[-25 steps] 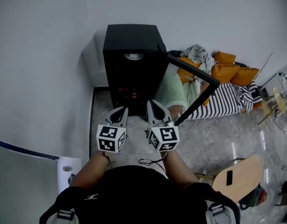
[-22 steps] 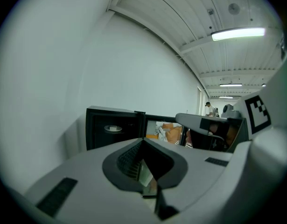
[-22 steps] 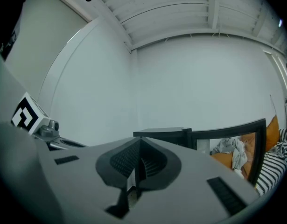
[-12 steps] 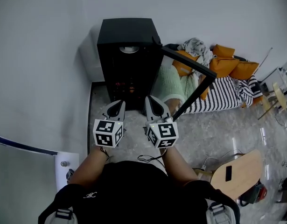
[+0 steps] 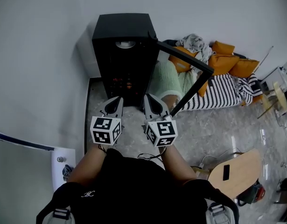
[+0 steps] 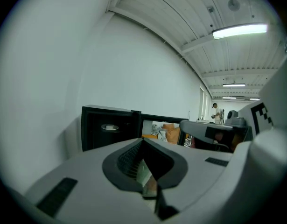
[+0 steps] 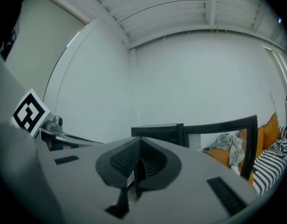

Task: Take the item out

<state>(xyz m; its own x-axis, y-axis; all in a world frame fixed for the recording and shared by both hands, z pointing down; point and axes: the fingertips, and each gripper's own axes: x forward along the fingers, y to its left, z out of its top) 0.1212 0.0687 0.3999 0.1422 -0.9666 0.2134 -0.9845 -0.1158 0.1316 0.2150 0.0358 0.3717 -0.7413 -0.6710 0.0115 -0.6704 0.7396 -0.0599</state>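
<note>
Head view: a black cabinet (image 5: 121, 24) stands against the wall (image 5: 40, 55) at the upper centre of the frame, its glass door (image 5: 186, 56) swung open to the right. A pale round dish (image 5: 125, 44) lies on the top shelf and reddish things (image 5: 122, 82) show lower inside; which of these is the item cannot be told. The left gripper (image 5: 116, 98) and right gripper (image 5: 148, 96) are side by side at the frame's centre, just before the opening, each with jaws pressed together on nothing.
</note>
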